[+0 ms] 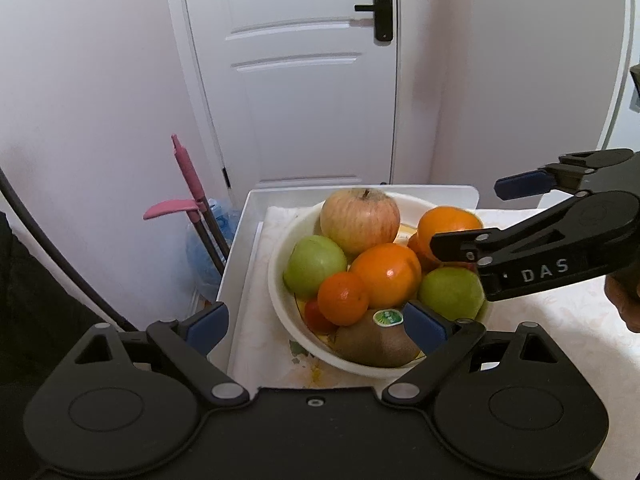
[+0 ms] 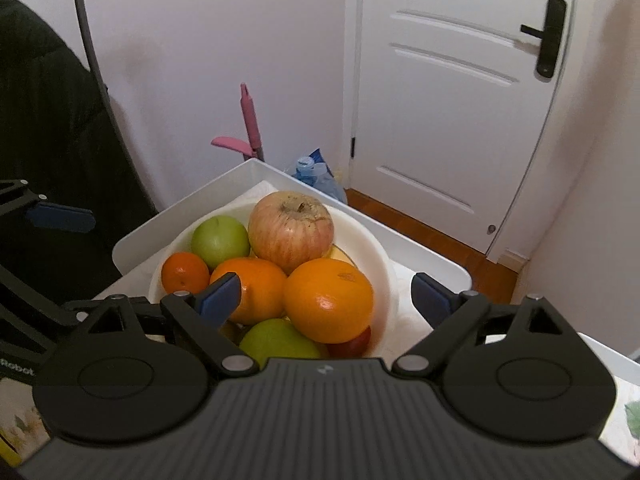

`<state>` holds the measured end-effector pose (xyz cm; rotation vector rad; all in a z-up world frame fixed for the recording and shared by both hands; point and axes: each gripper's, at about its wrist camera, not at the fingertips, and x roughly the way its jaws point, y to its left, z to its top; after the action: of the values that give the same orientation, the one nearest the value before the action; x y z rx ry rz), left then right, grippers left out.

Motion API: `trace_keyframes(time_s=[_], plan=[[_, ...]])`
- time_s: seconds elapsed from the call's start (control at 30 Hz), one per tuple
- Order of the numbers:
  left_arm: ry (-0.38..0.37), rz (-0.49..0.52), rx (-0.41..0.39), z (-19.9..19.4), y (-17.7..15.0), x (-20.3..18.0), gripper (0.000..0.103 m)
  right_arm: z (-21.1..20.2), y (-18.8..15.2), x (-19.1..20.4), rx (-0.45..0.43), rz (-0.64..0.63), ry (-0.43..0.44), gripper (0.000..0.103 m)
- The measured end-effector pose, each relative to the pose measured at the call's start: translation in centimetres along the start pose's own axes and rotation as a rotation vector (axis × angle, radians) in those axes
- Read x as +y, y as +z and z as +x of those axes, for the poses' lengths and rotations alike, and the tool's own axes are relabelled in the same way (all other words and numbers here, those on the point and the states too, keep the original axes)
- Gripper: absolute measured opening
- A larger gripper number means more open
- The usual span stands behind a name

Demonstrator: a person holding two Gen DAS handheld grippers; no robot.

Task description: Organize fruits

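Note:
A white bowl [image 1: 280, 304] holds a heap of fruit: a red-yellow apple [image 1: 360, 220] on top, two green apples [image 1: 314, 264], two oranges [image 1: 386, 276], a mandarin [image 1: 342, 298] and a stickered kiwi [image 1: 376, 344] at the near rim. My left gripper [image 1: 316, 328] is open just before the bowl's near side, its right pad beside the kiwi, gripping nothing. My right gripper [image 1: 476, 216] hangs open over the right side of the heap. In the right wrist view the right gripper [image 2: 326, 300] straddles an orange [image 2: 328, 300] lying in the bowl, pads clear of it.
The bowl stands on a cloth in a white tray [image 1: 240, 280]. Behind are a white door [image 1: 304, 80], pink-handled cleaning tools [image 1: 188, 176] and a blue plastic bag [image 1: 204, 248] on the floor. A person's hand [image 1: 624, 300] holds the right gripper. Dark clothing [image 2: 48, 120] fills the left.

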<state>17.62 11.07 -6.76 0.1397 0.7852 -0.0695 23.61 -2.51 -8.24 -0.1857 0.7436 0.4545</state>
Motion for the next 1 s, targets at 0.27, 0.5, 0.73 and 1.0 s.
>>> trace_keyframes(time_s=[0.27,0.5,0.73,1.0], plan=[[-0.038,0.010,-0.050,-3.1,1.3,-0.9,0.097,-6.6,0.4,-0.1,-0.043,0.090,-0.072,0.103],[-0.067,0.046,-0.097,-7.2,2.1,-3.1,0.097,-13.8,-0.5,0.1,-0.060,0.154,-0.144,0.103],[-0.080,0.020,-0.131,-12.1,1.5,-5.7,0.102,-20.8,-3.0,-0.1,-0.080,0.246,-0.265,0.103],[-0.070,-0.025,-0.141,-16.2,-0.4,-8.0,0.103,-26.0,-6.8,-0.2,-0.069,0.329,-0.412,0.103]])
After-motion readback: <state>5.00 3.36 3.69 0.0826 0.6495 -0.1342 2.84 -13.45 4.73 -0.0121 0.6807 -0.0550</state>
